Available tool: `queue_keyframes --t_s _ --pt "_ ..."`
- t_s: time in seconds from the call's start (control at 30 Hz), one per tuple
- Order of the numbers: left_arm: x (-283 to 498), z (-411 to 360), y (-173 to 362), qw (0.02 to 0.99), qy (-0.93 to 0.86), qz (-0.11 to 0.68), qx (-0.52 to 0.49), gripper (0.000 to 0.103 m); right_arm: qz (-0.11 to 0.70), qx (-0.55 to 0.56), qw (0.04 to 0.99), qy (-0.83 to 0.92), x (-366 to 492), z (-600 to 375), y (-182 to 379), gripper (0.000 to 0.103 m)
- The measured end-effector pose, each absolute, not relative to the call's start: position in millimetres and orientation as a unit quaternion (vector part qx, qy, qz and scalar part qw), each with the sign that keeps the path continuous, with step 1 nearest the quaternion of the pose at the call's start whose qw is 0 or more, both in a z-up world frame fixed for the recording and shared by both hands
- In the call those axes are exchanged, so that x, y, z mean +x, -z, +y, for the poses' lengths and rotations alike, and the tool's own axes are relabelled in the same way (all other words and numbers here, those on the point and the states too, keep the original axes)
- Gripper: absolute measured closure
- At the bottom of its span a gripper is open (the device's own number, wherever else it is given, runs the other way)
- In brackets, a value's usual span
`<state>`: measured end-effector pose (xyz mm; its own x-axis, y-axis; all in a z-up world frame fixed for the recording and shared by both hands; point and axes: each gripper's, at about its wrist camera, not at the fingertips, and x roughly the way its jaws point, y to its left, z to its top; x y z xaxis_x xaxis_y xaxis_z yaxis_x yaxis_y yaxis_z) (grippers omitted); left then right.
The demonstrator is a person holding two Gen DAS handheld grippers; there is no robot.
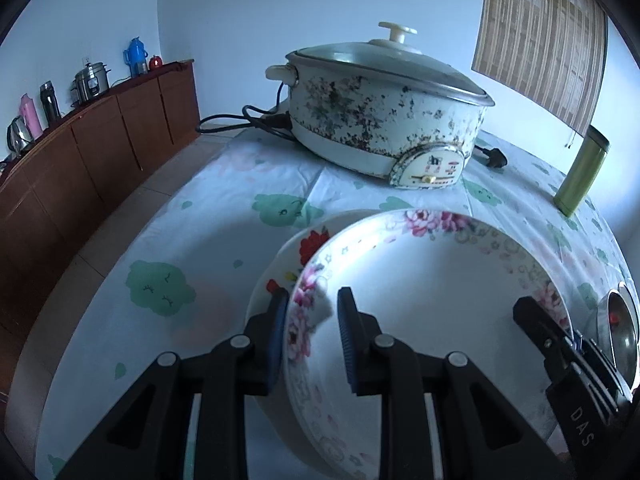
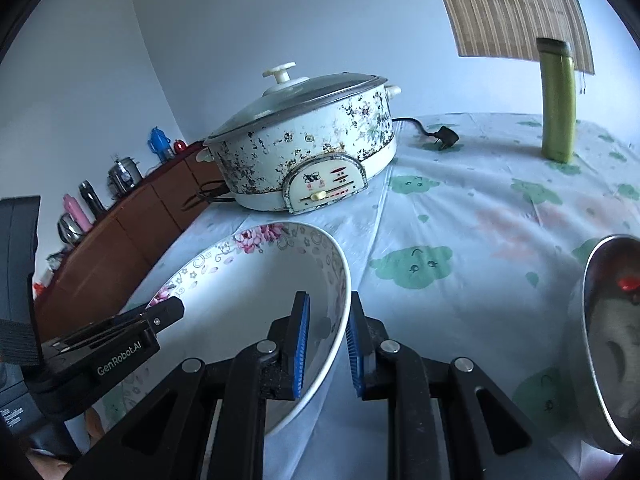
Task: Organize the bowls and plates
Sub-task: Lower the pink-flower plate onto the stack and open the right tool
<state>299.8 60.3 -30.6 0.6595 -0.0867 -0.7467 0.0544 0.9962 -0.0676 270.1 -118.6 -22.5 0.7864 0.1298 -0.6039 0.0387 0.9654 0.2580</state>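
Floral bowl (image 1: 420,280) sits on a red-flower plate (image 1: 296,256) on worktop (image 1: 224,200), electric pot (image 1: 384,120) at 12 o'clock. My left hand-held gripper (image 1: 313,308) pinches bowl's rim at 9; right hand-held gripper (image 2: 328,312) pinches rim at 3. Steel bowl (image 2: 612,340) apart.

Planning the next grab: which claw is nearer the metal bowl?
Right. The right claw grips the floral bowl's rim on the side beside the metal bowl; the left claw grips the opposite rim.
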Motion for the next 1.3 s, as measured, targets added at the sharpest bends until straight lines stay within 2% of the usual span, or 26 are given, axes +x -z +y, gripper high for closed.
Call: queue_keyframes --t_s 0.3,0.33,0.43,0.47,0.93,1.1,1.2,1.3 --pt "299.8 63.0 29.5 0.91 0.04 0.412 -0.025 0.08 0.333 0.127 0.934 -0.019 271.2 -121.7 24.4 0.076" --pt "299.8 63.1 29.4 0.91 0.04 0.412 -0.026 0.08 0.331 0.13 0.934 -0.021 270.5 -121.4 23.9 0.07" --pt "299.3 63.4 28.6 0.911 0.035 0.41 -0.025 0.08 0.323 0.148 0.934 -0.029 267.3 -124.3 21.1 0.046" --pt "299.3 63.2 28.4 0.911 0.034 0.409 -0.024 0.08 0.318 0.155 0.935 -0.028 265.5 -126.6 19.7 0.043" --pt "297.8 63.1 27.4 0.914 0.028 0.405 -0.019 0.08 0.306 0.244 0.92 0.011 258.7 -161.1 23.8 0.042" --pt "297.7 62.6 27.6 0.914 0.026 0.404 -0.015 0.08 0.301 0.23 0.925 0.011 257.8 -155.6 21.6 0.043" --pt "297.9 66.1 26.6 0.913 0.029 0.405 -0.026 0.08 0.306 0.232 0.923 0.002 259.1 -154.8 23.8 0.048" --pt "296.4 69.1 22.9 0.917 0.017 0.397 -0.025 0.08 0.282 0.239 0.929 0.008 252.7 -159.0 17.3 0.048"
